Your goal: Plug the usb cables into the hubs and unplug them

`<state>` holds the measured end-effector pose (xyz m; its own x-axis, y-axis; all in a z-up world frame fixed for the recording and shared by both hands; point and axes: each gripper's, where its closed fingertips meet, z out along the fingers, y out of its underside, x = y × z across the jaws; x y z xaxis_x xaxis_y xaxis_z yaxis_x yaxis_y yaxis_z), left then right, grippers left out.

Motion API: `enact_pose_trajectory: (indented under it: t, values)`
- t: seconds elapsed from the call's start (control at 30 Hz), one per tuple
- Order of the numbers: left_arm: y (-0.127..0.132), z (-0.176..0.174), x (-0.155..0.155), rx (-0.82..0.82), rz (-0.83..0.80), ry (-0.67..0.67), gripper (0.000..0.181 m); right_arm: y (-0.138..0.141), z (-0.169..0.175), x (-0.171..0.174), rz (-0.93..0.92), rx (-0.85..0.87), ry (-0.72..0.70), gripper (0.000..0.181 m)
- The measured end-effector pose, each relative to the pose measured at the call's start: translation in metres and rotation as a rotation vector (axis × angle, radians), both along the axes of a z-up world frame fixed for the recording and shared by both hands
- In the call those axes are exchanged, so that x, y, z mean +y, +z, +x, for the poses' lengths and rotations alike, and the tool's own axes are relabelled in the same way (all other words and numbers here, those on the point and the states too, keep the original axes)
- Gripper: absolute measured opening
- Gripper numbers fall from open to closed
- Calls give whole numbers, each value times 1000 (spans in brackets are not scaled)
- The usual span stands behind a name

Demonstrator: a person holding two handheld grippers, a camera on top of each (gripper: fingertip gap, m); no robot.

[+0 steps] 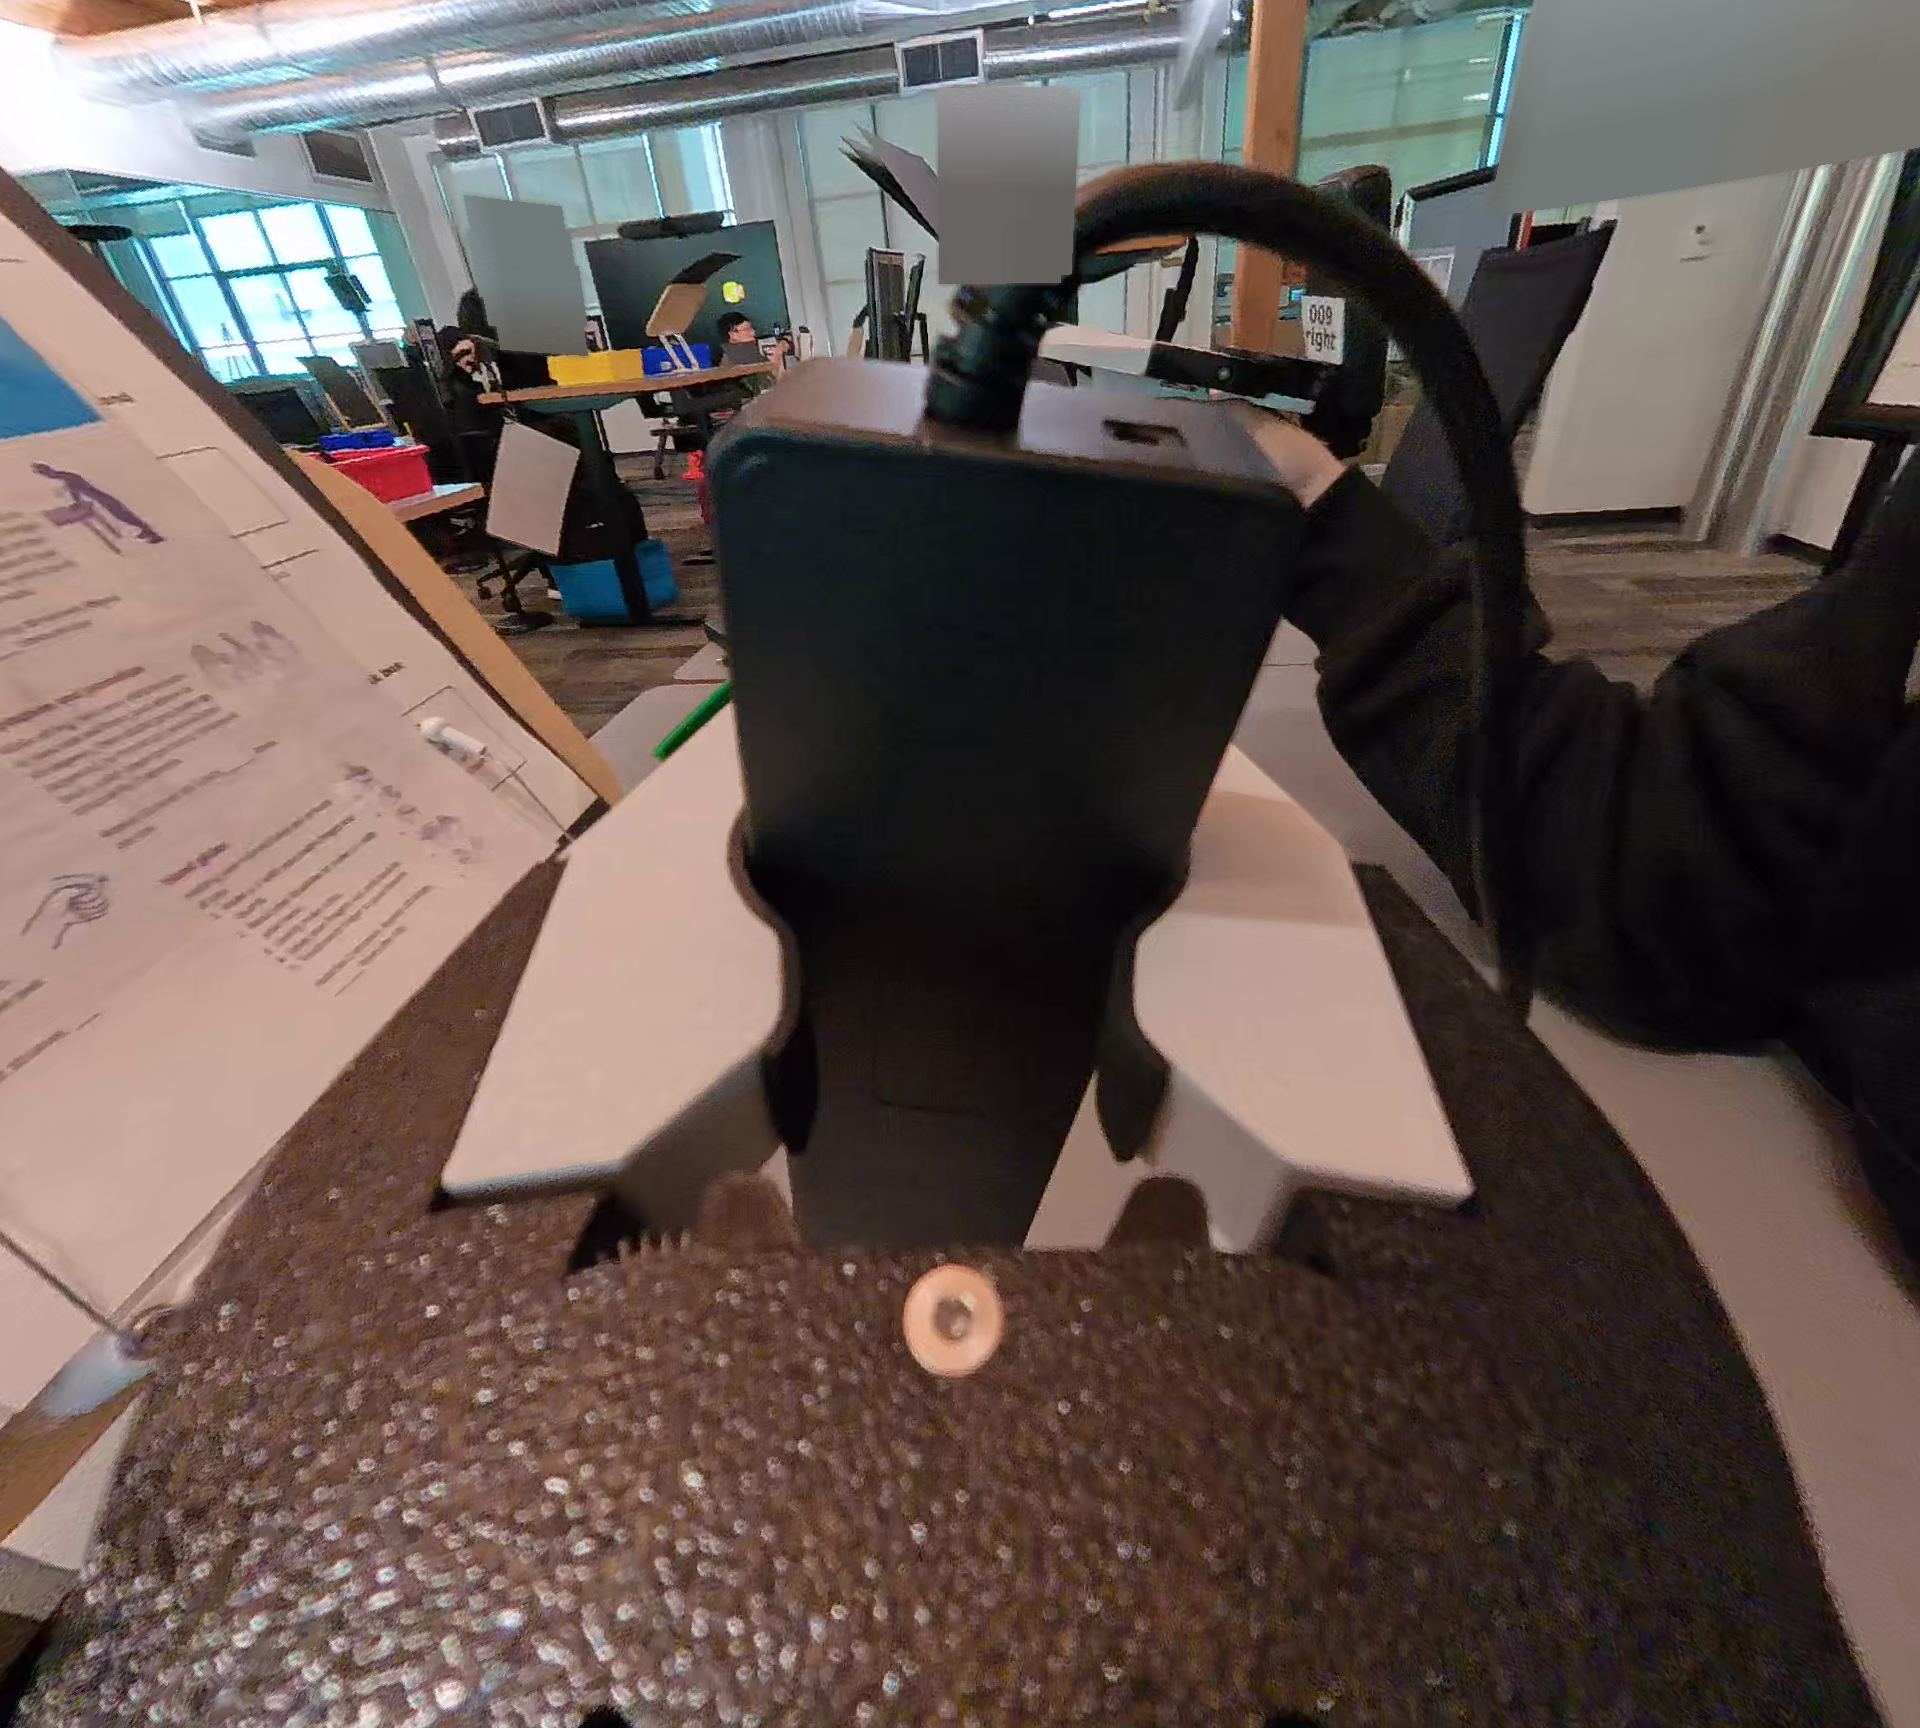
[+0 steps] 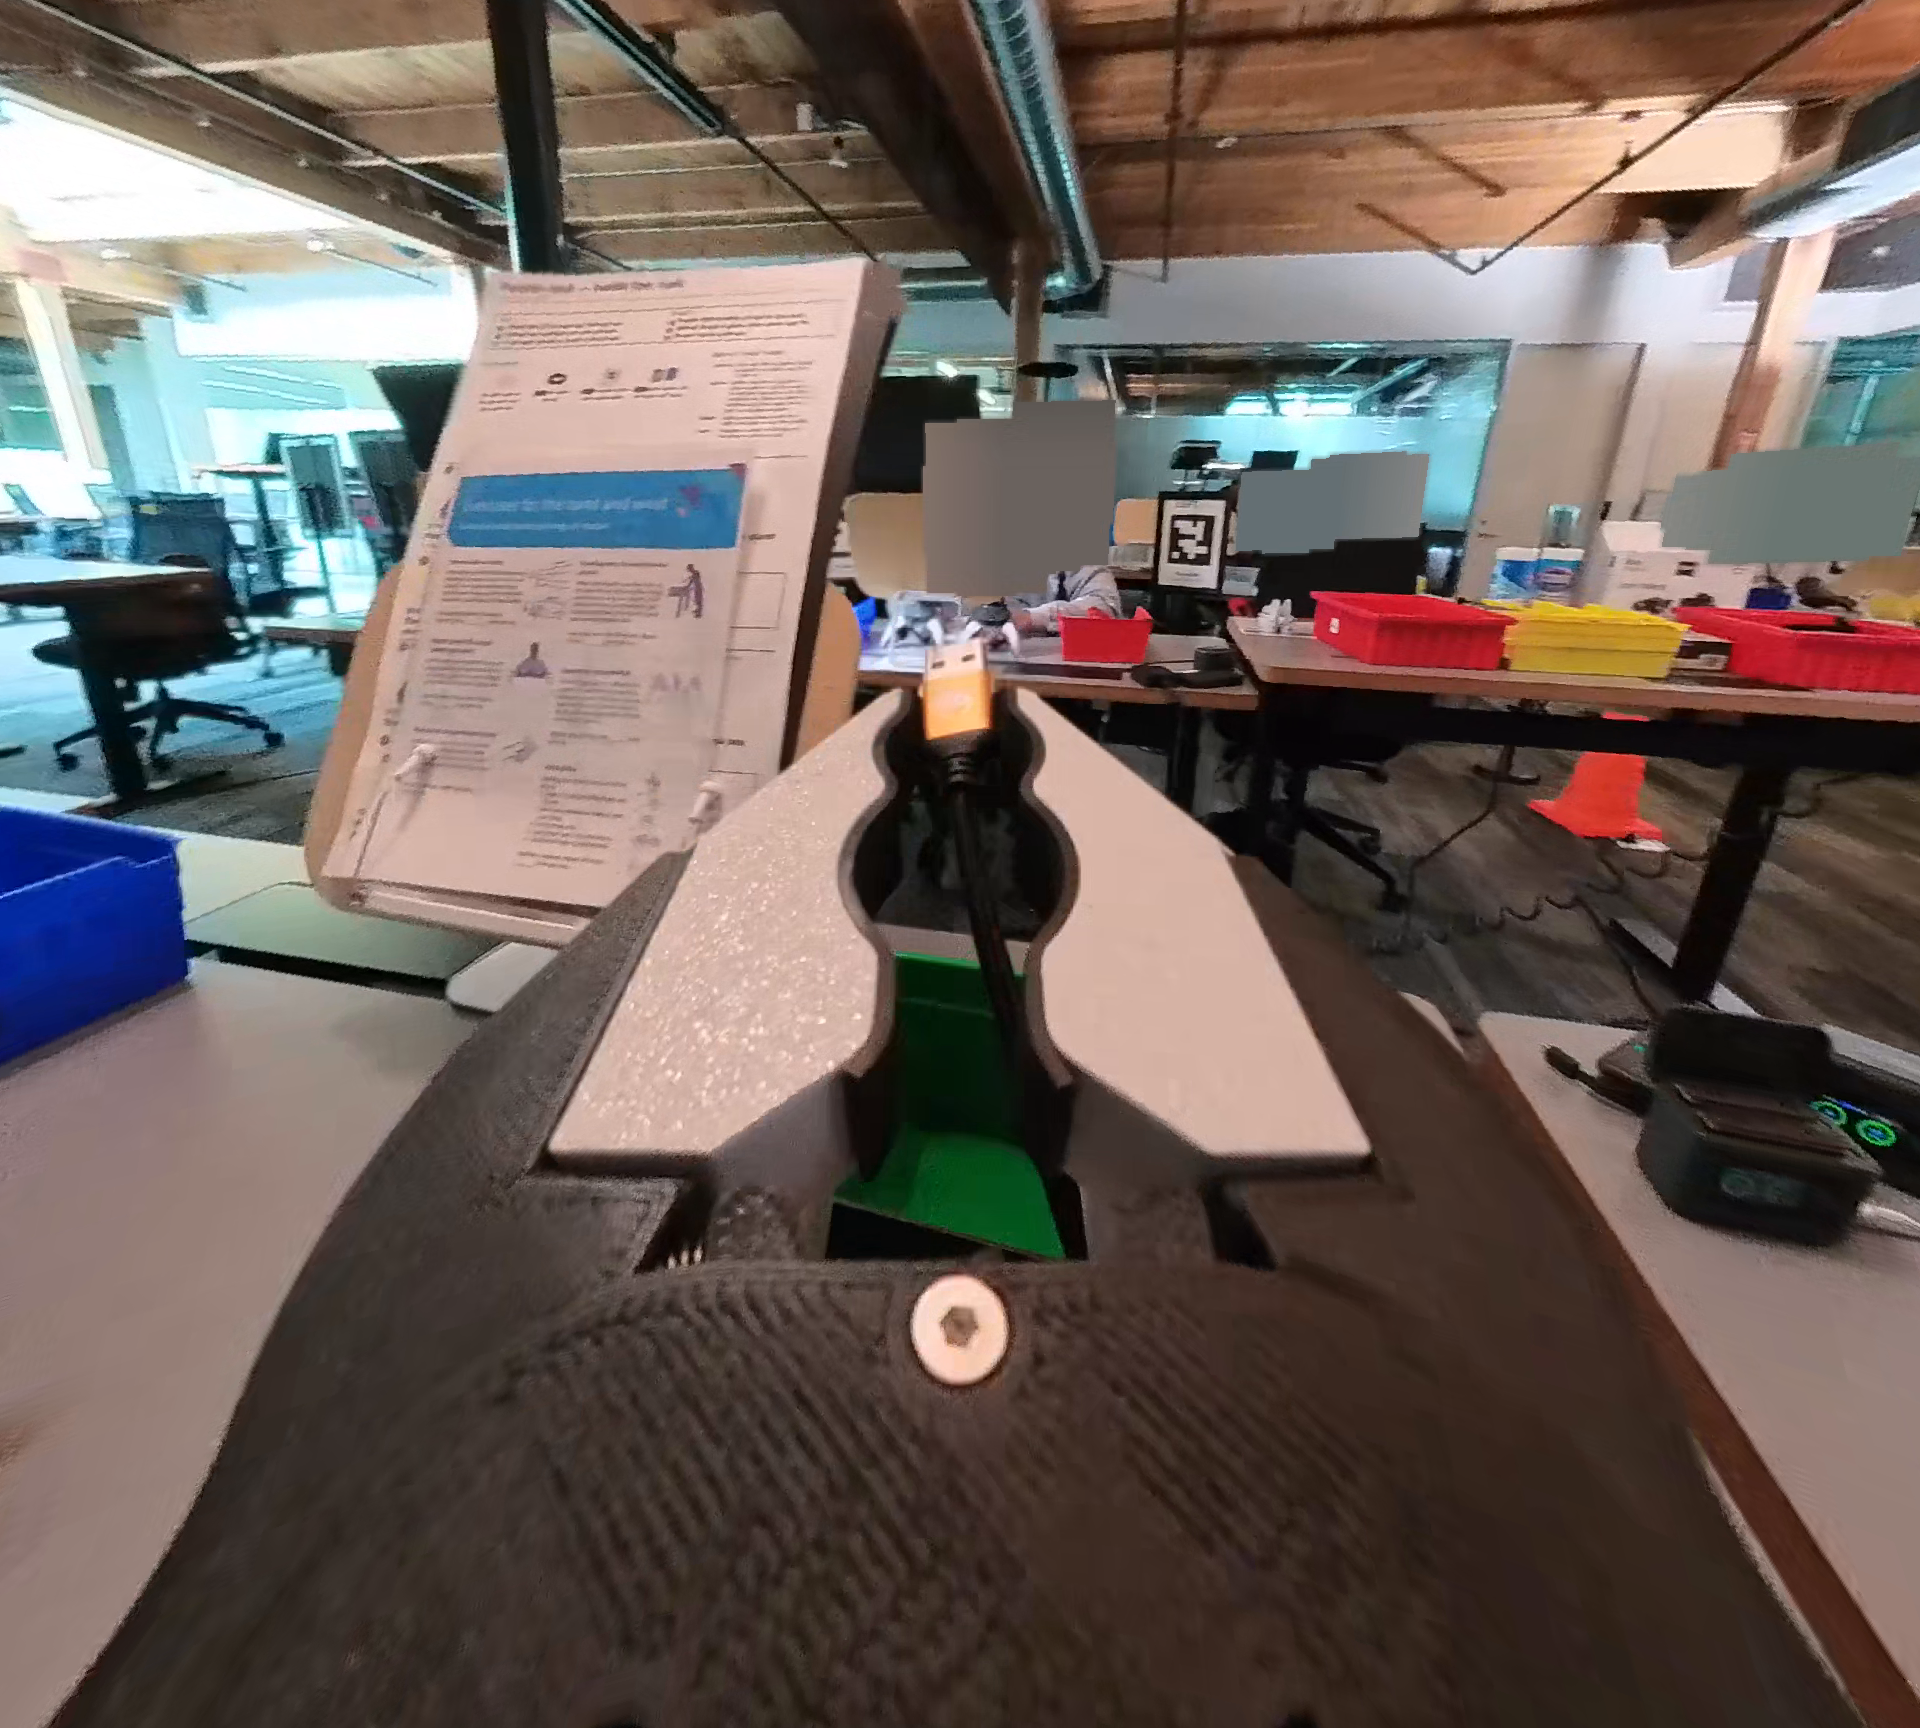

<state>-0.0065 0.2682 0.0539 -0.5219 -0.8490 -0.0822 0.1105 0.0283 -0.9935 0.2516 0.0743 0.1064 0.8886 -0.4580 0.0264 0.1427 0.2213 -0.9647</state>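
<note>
USB hub point(image 1: 997, 639), a dark rectangular block, stands upright between the left gripper's point(image 1: 961, 972) grey fingers point(image 1: 644, 982), clamped low on its body, jaws closed to the hub's width. On the hub's top face a thick black cable point(image 1: 1351, 265) is seated at the left, arching up and over to the right; an open slot shows just right of that plug. A person's dark sleeve point(image 1: 1621, 805) lies to the right of the hub, a bit of hand at the hub's upper right corner. Left of the hub, a tilted printed instruction sheet point(image 1: 208, 743) on a cardboard backing. Behind the hub, a grey tabletop point(image 1: 1278, 702) and a sliver of something green. In the right wrist view, the right gripper point(image 2: 961, 743) is nearly closed, its tips pinching the USB cable point(image 2: 982, 899) just below the orange-sleeved plug point(image 2: 956, 691), whose metal end points up and away from the camera; the black cord drops back between the fingers point(image 2: 769, 972) over a green tray point(image 2: 945, 1148). Left of the plug, the same instruction sheet point(image 2: 613, 598) on its stand; farther left, a blue bin point(image 2: 83, 920). Right of the plug, low on the table point(image 2: 1766, 1346), a small black device with green lights point(image 2: 1756, 1148). Beyond, desks with red and yellow bins point(image 2: 1558, 634). Hub not seen in this view.
</note>
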Motion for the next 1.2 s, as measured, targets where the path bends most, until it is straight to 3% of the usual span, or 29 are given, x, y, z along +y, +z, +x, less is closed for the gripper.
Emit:
enact_pose_trajectory:
  t: [0.1, 0.2, 0.33, 0.43, 0.5, 0.57, 0.63, 0.77, 0.83, 0.97, 1.07, 1.13, 1.2]
  values:
    - [-3, 3, -4, 12, 8, -10, 63, 12, 9, -23, 94, -27, -104, 14]
    - [-6, 4, -4, 21, 14, -13, 63, -1, 3, -10, 41, 36, 24, 14]
    - [-7, 5, -8, 24, 16, -24, 63, -70, 23, 20, -232, 210, 50, 14]
    - [-6, 4, -10, 25, 32, -25, 63, -122, 14, 40, -482, 325, 144, 14]
    - [-5, 4, -10, 23, 29, -25, 63, -160, 18, 38, -703, 342, 82, 14]
    - [-6, 5, -9, 26, 21, -25, 63, -186, 30, 23, -910, 294, -51, 34]
    - [-7, 5, -9, 32, 22, -25, 63, -189, 31, 21, -974, 250, -91, 44]
    - [-8, 6, -11, 38, 25, -29, 63, -143, 36, 22, -813, 134, -178, 56]
    - [-8, 7, -11, 36, 28, -26, 63, -117, 5, 42, -687, 79, -13, 59]
    - [-1, 6, -14, 1, -8, -52, 63, -74, -111, 97, -462, 7, 562, 64]
    - [8, 0, -26, -44, -58, -135, 68, -78, -178, 139, -468, -98, 808, 74]
    - [14, -5, -34, -59, -88, -189, 63, -95, -221, 165, -505, -137, 956, 87]
    - [15, -5, -38, -57, -87, -202, 63, -113, -264, 181, -541, -156, 1101, 88]
